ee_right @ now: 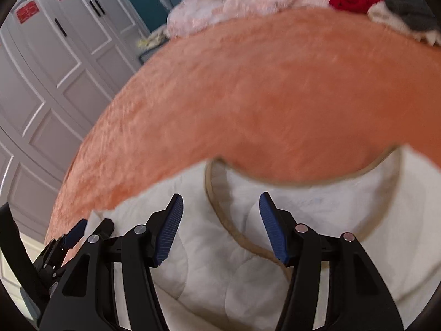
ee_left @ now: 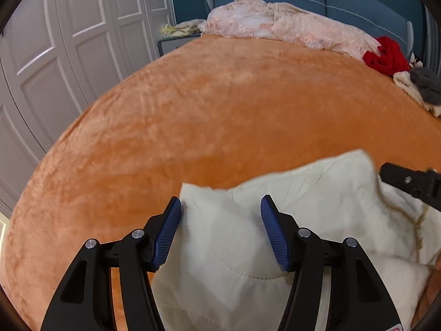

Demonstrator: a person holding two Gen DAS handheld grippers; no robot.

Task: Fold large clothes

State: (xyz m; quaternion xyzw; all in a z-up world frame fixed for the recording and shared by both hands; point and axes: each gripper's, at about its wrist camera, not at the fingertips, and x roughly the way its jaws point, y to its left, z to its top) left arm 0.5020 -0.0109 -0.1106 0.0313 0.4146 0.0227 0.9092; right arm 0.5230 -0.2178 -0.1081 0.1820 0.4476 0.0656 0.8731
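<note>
Both sets of jaws stand open, nothing between the blue pads. The left gripper (ee_left: 220, 229) hovers above a cream quilted garment (ee_left: 248, 248), over its rumpled near-left part; the right gripper (ee_right: 220, 226) hangs over the same garment by its tan-trimmed neckline (ee_right: 220, 215), apart from the cloth. The garment lies at the near edge of the orange bed (ee_left: 220, 104) — other clothes are heaped far off by the headboard. A good fold likely means pinching two matching edges and lifting them evenly — blur hides the cloth's exact lie.

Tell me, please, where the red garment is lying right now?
In the left wrist view the red garment lies crumpled at the far right of the orange bedspread, between the pink bedding and a grey garment.
</note>
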